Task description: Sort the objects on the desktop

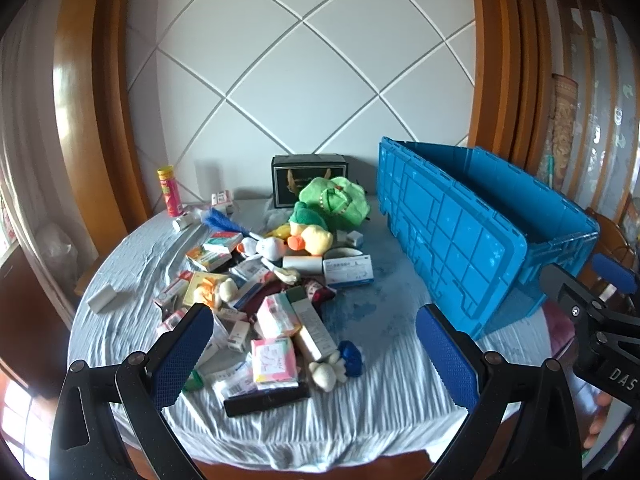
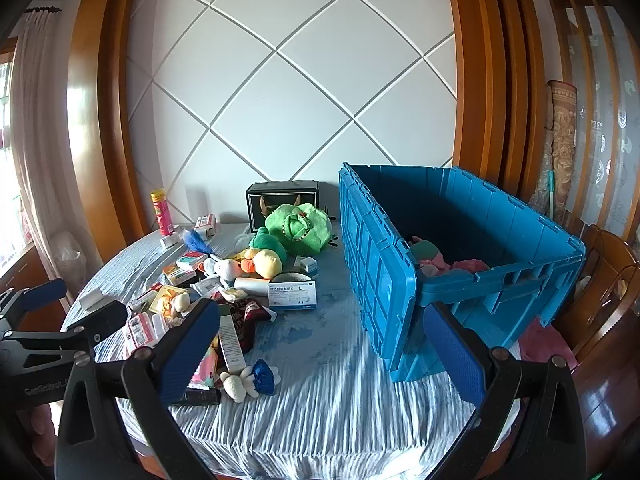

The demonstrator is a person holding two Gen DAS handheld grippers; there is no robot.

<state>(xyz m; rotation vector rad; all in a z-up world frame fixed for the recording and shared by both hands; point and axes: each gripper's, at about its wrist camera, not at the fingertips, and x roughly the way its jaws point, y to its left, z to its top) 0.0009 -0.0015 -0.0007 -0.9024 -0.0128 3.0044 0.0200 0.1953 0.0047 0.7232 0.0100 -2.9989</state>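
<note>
A heap of small boxes, tissue packs and plush toys lies on the round table's pale blue cloth (image 1: 384, 396). In it are a yellow duck plush (image 1: 314, 240), a green plush (image 1: 334, 198), a blue-white box (image 1: 347, 271) and a pink tissue pack (image 1: 275, 360). At the table's right stands a big blue crate (image 1: 484, 224) with soft pink items inside (image 2: 432, 258). My left gripper (image 1: 316, 356) hovers open above the heap's near side, holding nothing. My right gripper (image 2: 320, 350) is open too, empty, in front of the crate (image 2: 460, 240).
A black box (image 1: 310, 178) and a red-yellow tube (image 1: 168, 190) stand at the table's far side by the white panelled wall. A white block (image 1: 103, 297) lies at the left. A wooden chair (image 2: 604, 284) sits at the right of the crate.
</note>
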